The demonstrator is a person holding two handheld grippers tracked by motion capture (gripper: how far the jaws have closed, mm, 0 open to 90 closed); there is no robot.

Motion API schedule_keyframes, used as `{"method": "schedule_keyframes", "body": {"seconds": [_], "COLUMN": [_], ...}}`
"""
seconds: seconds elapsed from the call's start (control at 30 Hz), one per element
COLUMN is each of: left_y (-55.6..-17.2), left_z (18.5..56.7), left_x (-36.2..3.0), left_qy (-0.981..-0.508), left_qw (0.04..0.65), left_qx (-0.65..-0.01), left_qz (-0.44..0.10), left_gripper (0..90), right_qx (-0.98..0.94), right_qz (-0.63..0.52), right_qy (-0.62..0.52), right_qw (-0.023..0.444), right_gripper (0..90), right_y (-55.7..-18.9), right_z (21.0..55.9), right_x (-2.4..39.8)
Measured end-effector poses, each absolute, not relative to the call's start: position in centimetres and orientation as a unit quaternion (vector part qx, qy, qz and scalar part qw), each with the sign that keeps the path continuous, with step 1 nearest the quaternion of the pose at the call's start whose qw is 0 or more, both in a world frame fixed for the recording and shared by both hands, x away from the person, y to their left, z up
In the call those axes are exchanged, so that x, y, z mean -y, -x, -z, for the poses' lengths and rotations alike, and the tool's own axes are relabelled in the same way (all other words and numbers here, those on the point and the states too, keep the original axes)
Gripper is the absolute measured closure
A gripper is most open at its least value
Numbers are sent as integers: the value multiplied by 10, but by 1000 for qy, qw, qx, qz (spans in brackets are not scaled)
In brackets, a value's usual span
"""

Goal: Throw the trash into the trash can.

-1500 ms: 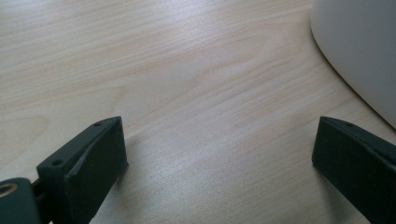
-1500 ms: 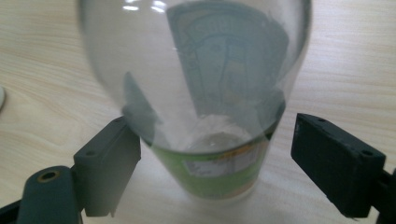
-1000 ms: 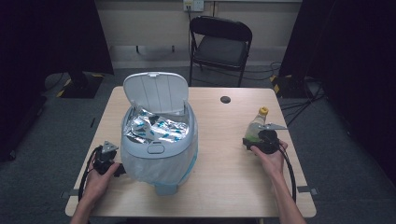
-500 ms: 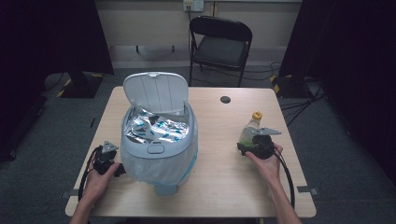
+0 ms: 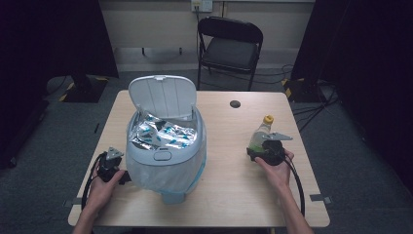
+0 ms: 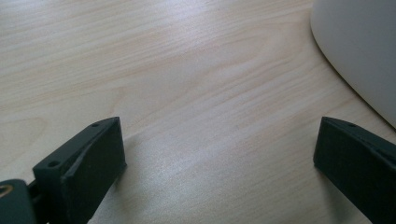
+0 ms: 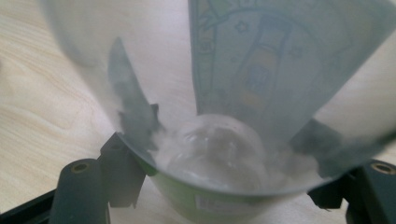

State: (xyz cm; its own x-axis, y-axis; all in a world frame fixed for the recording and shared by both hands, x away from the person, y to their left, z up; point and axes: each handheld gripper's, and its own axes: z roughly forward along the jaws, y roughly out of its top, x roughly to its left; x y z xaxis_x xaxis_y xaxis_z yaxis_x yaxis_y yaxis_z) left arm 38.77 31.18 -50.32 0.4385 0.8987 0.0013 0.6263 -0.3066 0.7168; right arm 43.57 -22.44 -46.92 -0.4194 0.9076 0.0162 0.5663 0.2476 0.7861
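Gripping the clear plastic bottle [image 5: 259,134] right of the bin [image 5: 165,146], your right gripper [image 5: 259,152] had bare wood around it; your left gripper [image 5: 121,176] gaped wide, touching the bin's smooth wall.

The table [image 5: 234,195] is pale wood-grain laminate, smooth with a soft sheen. Between the right gripper's [image 7: 224,186] matt black plastic fingers [image 7: 123,172] sits a clear, glossy plastic bottle [image 7: 219,154] with a printed paper-like label. Just beside the left gripper's [image 6: 219,158] fingers, the bin [image 5: 165,156] is smooth matt white plastic, holding crinkled shiny foil [image 5: 160,134].
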Motion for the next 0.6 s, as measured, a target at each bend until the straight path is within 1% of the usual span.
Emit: {"method": "schedule_keyframes", "body": {"seconds": [0.3, 0.5, 0.6], "left_y": [-388, -388, -388], "left_z": [503, 504, 504], "left_x": [-312, -311, -311], "left_qy": [-781, -781, -781], "left_qw": [331, 332, 332], "left_qx": [-489, -489, -489], "left_qz": [-204, -202, -202], "left_gripper": [13, 6, 6], "right_qx": [-744, -741, -743], "right_qz": [-401, -425, -435], "right_qy": [-483, -473, -459], "right_qw": [227, 216, 219], "right_gripper": [276, 275, 276], "right_y": [-428, -421, -417], "right_z": [453, 433, 423], "right_x": [225, 218, 212]}}
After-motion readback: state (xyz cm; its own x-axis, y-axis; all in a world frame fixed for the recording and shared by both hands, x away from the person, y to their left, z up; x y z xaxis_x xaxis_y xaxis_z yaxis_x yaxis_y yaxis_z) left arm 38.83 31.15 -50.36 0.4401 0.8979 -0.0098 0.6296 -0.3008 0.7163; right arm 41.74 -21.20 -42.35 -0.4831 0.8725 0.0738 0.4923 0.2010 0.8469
